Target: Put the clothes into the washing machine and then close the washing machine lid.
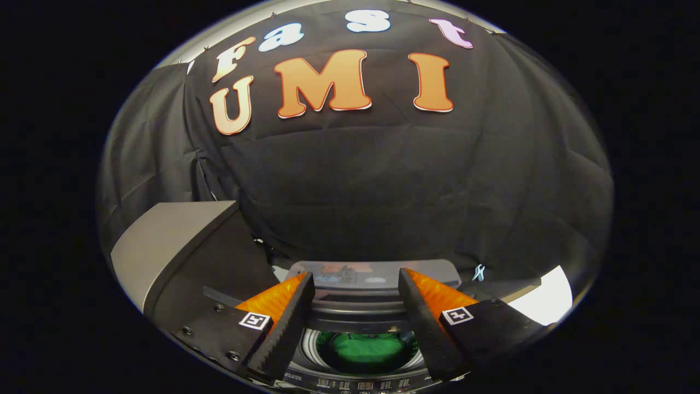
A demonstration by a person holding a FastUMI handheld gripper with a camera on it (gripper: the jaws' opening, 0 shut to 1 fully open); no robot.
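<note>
The gripper (pixel 355 284) is held wide open and empty above the washing machine (pixel 361 377). Green clothes (pixel 367 350) are seen inside the drum, between the fingers. The lid (pixel 175 246) is raised alongside.

Dim booth, sharp focus, fisheye-bent edges

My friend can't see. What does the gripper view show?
The open, empty claw hangs above a washing machine whose lid is up, with a green cloth lying in the drum between its fingers. A grey box stands beside the machine.
</note>
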